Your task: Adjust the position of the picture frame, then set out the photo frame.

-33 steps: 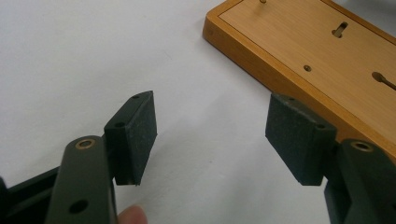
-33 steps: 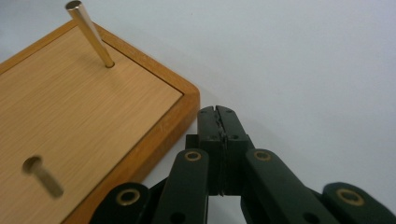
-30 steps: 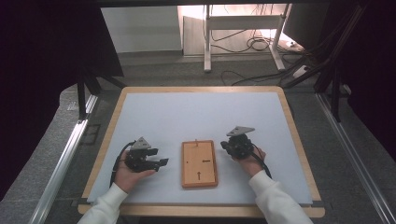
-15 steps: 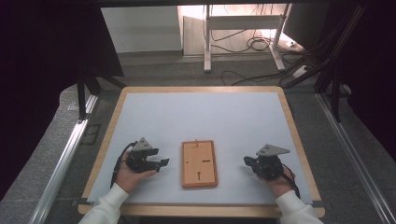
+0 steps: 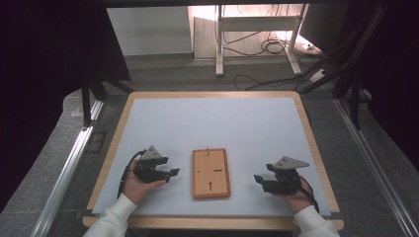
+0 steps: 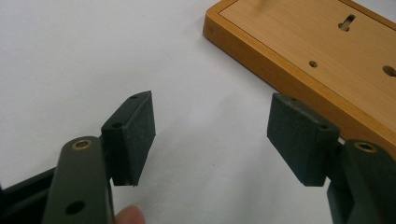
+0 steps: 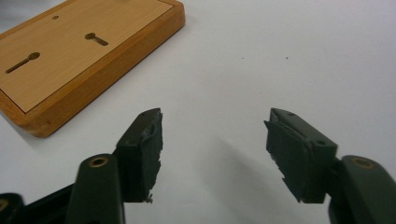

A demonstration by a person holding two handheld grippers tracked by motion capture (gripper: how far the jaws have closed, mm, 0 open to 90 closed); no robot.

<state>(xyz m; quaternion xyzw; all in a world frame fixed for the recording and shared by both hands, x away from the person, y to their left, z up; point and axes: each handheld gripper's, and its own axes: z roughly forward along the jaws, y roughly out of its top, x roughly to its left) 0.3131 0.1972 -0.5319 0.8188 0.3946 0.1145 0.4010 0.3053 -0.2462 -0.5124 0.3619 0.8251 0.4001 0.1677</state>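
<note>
A flat wooden board with keyhole slots lies face down near the table's front middle; it also appears as the board and the board in the gripper views. My left gripper rests on the white mat left of the board, open, nothing between its pads. My right gripper sits right of the board, pointing toward it. Its jaws have just been opening and stand apart with only bare mat between them.
The white mat covers a table with a wooden rim. Metal rails run along both sides of the table. Behind it stand a white desk frame and loose cables on the floor.
The right hand slid right and nearer the front edge, away from the board's upper right corner. Its jaws went from shut to open. The left hand stayed put.
</note>
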